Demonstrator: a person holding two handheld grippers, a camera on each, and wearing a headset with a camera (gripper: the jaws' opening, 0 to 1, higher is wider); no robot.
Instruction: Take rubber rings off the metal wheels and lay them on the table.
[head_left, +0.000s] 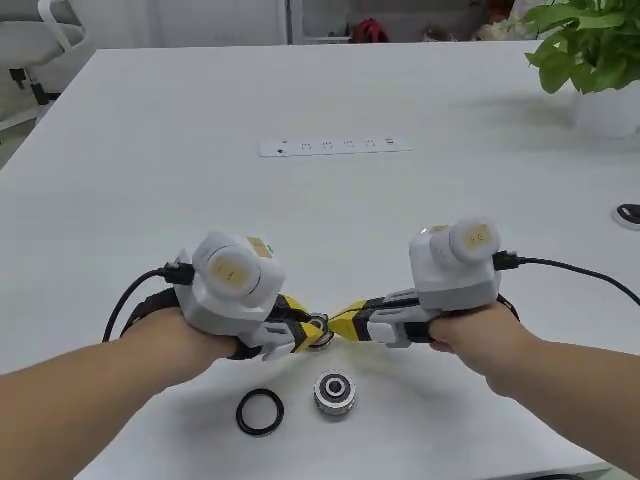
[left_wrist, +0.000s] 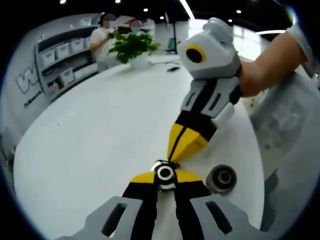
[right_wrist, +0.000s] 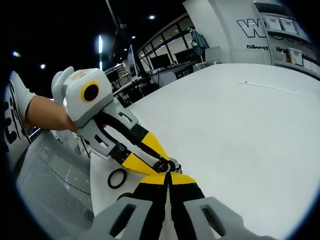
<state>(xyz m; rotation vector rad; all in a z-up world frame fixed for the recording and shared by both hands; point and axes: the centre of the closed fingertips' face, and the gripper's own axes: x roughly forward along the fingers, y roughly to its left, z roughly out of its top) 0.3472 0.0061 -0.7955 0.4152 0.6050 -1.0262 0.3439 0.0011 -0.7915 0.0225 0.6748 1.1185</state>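
One rubber ring (head_left: 260, 411) is lying freed beside its bare wheel (head_left: 334, 392), near the fingertips; the left gripper (head_left: 306, 334) is clamping a second wheel (head_left: 320, 331), with the right gripper (head_left: 343, 322), jaws together, at its rim.

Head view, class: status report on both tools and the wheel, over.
Left tool shut on small black-rimmed metal wheel. Right tool shut, tips at that wheel. One black rubber ring and one bare metal wheel lie on white table. Nothing blocking.

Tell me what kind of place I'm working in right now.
Probably an office or showroom meeting area rather than a workshop: a large white table with what looks like a socket strip, a potted plant, and wall shelves of storage bins behind.
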